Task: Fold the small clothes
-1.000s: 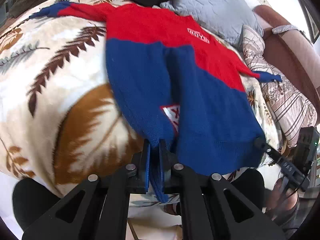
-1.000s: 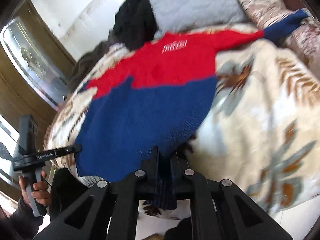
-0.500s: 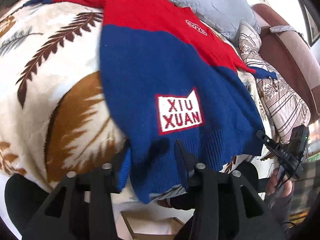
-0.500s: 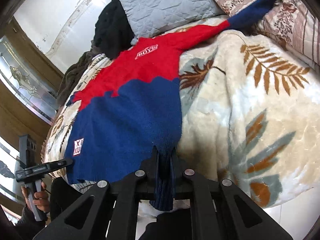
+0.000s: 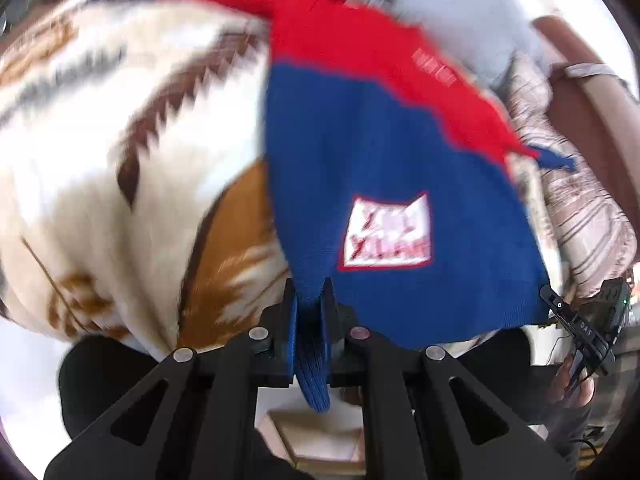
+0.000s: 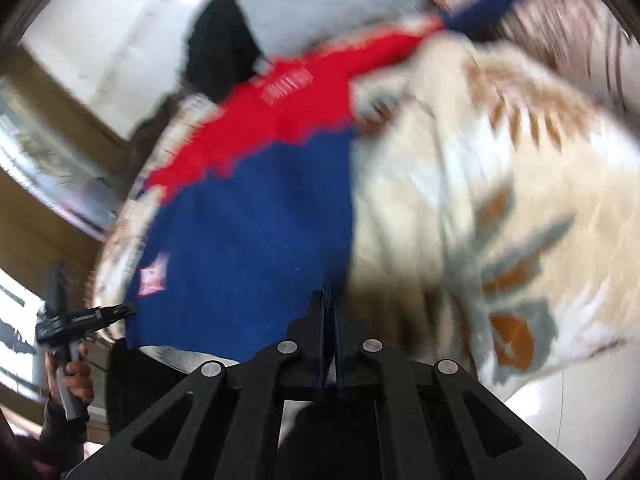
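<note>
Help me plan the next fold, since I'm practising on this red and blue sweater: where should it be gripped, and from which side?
Probably the ribbed bottom hem's two corners, approached from the near edge of the bed. The sweater lies flat with its hem overhanging the leaf-print blanket, so fingers can pinch it freely. The left gripper and right gripper are shut on those corners.

Leaf-print blanket (image 5: 100,152) fills the left; grey pillow (image 5: 460,12) upper right; striped cushion (image 5: 580,216) right; white wall (image 6: 120,32) upper left.
</note>
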A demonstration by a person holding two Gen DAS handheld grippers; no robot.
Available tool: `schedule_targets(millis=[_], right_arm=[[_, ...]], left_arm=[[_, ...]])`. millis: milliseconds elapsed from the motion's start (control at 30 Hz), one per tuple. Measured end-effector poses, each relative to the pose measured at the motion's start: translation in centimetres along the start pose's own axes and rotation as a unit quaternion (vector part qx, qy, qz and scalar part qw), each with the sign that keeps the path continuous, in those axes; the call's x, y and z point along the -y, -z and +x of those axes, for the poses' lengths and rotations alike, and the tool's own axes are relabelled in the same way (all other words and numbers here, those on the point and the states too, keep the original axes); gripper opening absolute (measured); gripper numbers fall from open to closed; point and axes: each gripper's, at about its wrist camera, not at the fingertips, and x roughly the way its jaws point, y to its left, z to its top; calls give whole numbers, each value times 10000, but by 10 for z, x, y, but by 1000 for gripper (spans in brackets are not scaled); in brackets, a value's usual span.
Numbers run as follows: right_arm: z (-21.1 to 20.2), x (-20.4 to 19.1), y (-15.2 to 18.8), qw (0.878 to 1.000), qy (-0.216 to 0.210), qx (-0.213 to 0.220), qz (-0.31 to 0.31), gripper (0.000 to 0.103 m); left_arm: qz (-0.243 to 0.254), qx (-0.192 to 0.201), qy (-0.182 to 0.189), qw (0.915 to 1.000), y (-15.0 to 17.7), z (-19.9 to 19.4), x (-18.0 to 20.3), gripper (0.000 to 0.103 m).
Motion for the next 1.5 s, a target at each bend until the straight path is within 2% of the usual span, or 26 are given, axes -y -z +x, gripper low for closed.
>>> schedule_targets(millis=[67, 100, 167, 200, 233, 300, 333, 367, 500, 600, 633, 667, 767, 833, 867, 933, 1033, 1067, 1100, 1167, 1200, 1267, 1333, 1400, 1467, 1500], right_arm=[[1, 1, -3, 10000, 85, -46, 11, 4], [-5, -1, -10, 10000, 33, 7, -20, 10], [-17, -7, -23, 9993, 161, 304, -114, 11], [-23, -13, -33, 9983, 151, 510, -228, 12], [-26, -20, -48, 9970, 65, 703, -320, 13], [-21, -31, -71, 9954, 20, 868, -409, 23], [-15, -35, -76, 9950, 58, 892, -449, 27], [-5, -40, -87, 9945, 171, 906, -490, 35], [40, -38, -117, 9907, 979, 820, -468, 38], [74, -23, -130, 9885, 1360, 647, -154, 36], [85, -18, -132, 9894, 1350, 539, -61, 31], [88, -15, -132, 9907, 1257, 514, -64, 8], [78, -20, -135, 9906, 1072, 821, -202, 6], [67, -13, -138, 9877, 1019, 1187, -40, 6], [68, -7, -139, 9868, 1051, 1231, 50, 6], [88, 4, -139, 9897, 1125, 855, 207, 6], [85, 5, -137, 9898, 1068, 926, 174, 12], [79, 8, -141, 9907, 965, 922, 261, 13], [69, 13, -147, 9902, 869, 1025, 370, 13], [42, 29, -162, 9830, 858, 1468, 689, 15], [22, 46, -172, 9757, 880, 1752, 981, 20], [-6, 73, -187, 9617, 973, 2128, 1425, 30], [-32, 109, -207, 9397, 1140, 2537, 1991, 36], [-50, 137, -221, 9212, 1176, 2787, 2449, 42], [-56, 159, -239, 9091, 1168, 2871, 2785, 44], [-55, 165, -247, 9068, 1166, 2876, 2854, 49]], left_arm=[[-30, 64, 117, 9999, -1, -3, -4, 9], [-7, 135, 182, 9997, -2, -9, -4, 9], [127, 480, 203, 9986, -4, -28, -2, 9], [276, 775, 127, 9965, -12, -41, 4, 11], [368, 924, 103, 9950, -17, -46, 8, 16], [592, 1323, -80, 9894, -38, -54, 25, 41], [717, 1507, -249, 9857, -52, -53, 35, 61], [760, 1589, -379, 9836, -59, -49, 44, 66], [877, 1626, -651, 9806, -101, -13, 63, 66], [832, 1488, -938, 9809, -121, 19, 68, 66], [792, 1431, -1003, 9814, -124, 26, 66, 66], [737, 1355, -1042, 9825, -127, 34, 63, 66], [442, 1236, -826, 9879, -131, 41, 48, 66], [365, 1383, -825, 9863, -128, 39, 45, 66], [350, 1394, -913, 9854, -128, 41, 44, 66], [346, 1173, -1098, 9864, -132, 56, 41, 66], [727, 1192, -1445, 9796, -128, 60, 55, 66], [816, 1196, -1428, 9791, -129, 57, 60, 66], [827, 1254, -1255, 9806, -133, 50, 66, 66], [804, 1469, -871, 9820, -145, 33, 77, 66], [819, 1557, -788, 9813, -150, 27, 82, 67], [864, 1762, -717, 9779, -164, 18, 94, 75], [884, 1902, -772, 9747, -173, 20, 100, 77], [895, 1908, -818, 9741, -179, 33, 100, 77], [875, 1823, -799, 9761, -177, 48, 96, 77], [897, 1621, -823, 9792, -178, 61, 94, 77]])
